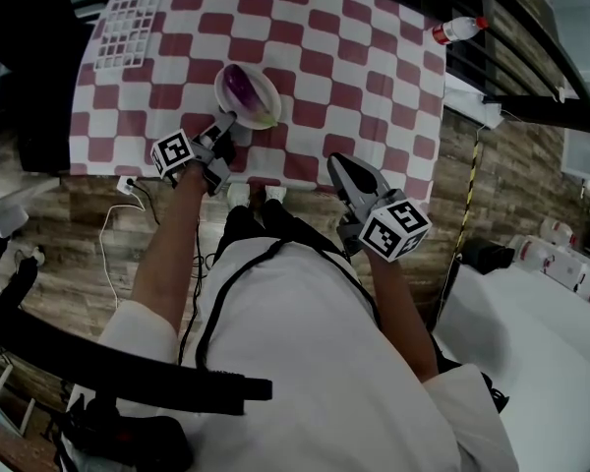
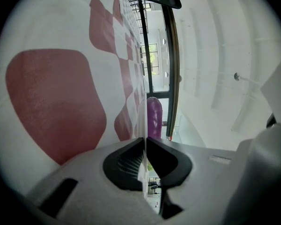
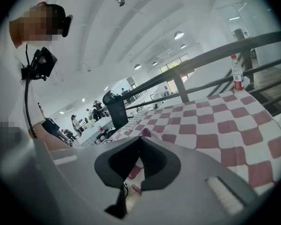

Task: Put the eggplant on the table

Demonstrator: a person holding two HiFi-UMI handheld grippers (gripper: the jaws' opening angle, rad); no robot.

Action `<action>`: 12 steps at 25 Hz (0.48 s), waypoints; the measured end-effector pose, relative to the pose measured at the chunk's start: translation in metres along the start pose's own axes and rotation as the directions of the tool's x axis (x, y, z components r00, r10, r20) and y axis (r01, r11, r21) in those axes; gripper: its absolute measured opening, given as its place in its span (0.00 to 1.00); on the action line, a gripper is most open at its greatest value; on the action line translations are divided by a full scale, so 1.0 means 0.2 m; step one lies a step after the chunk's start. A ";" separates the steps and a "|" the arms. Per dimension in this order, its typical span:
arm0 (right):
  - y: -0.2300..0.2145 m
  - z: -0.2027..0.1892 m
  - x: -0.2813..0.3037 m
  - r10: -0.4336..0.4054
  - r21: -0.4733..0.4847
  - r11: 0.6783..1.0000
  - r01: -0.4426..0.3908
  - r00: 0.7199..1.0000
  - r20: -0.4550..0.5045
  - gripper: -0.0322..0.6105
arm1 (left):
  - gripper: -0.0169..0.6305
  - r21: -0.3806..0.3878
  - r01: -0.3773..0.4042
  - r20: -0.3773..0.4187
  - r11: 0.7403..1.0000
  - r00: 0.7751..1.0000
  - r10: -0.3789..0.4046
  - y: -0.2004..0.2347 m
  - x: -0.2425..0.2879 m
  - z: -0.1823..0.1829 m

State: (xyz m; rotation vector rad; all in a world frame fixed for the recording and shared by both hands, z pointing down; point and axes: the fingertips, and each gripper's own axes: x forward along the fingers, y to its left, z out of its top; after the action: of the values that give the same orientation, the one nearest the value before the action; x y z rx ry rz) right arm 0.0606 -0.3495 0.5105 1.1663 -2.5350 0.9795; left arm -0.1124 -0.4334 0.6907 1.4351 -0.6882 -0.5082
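Note:
A purple eggplant (image 1: 241, 88) lies in a pale plate (image 1: 267, 97) near the front of the red-and-white checked table (image 1: 374, 77). My left gripper (image 1: 228, 121) is shut on the plate's near rim. In the left gripper view the thin white plate (image 2: 144, 125) edge runs between the shut jaws of the left gripper (image 2: 144, 143), and the eggplant (image 2: 153, 118) stands just beyond them. My right gripper (image 1: 336, 162) hovers at the table's front edge, right of the plate, shut with nothing in it. The right gripper (image 3: 140, 142) points across the cloth.
A white grid rack (image 1: 128, 18) lies at the table's far left. A water bottle (image 1: 459, 29) lies at the far right corner. A dark railing (image 1: 531, 57) runs along the right. A power strip and cables (image 1: 128, 185) lie on the floor by the front edge.

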 end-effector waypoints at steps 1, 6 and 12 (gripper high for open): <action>0.00 0.00 0.00 0.000 0.001 1.000 0.000 1.000 0.001 0.06 | 0.07 0.001 -0.002 -0.002 1.000 1.000 0.002 0.00 0.00 0.01; -0.01 0.01 0.01 -0.009 0.007 1.000 0.009 1.000 0.005 0.06 | 0.07 0.002 -0.017 -0.016 1.000 1.000 0.017 0.02 0.02 0.02; -0.03 0.03 0.02 -0.017 0.017 1.000 0.017 1.000 0.012 0.06 | 0.07 -0.015 -0.053 -0.035 0.998 0.998 0.053 0.04 0.04 0.02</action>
State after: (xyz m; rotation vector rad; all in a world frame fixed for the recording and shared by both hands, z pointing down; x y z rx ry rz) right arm 0.0638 -0.3582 0.5111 1.1996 -2.5272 0.9941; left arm -0.1114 -0.4411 0.6988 1.4043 -0.6917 -0.4456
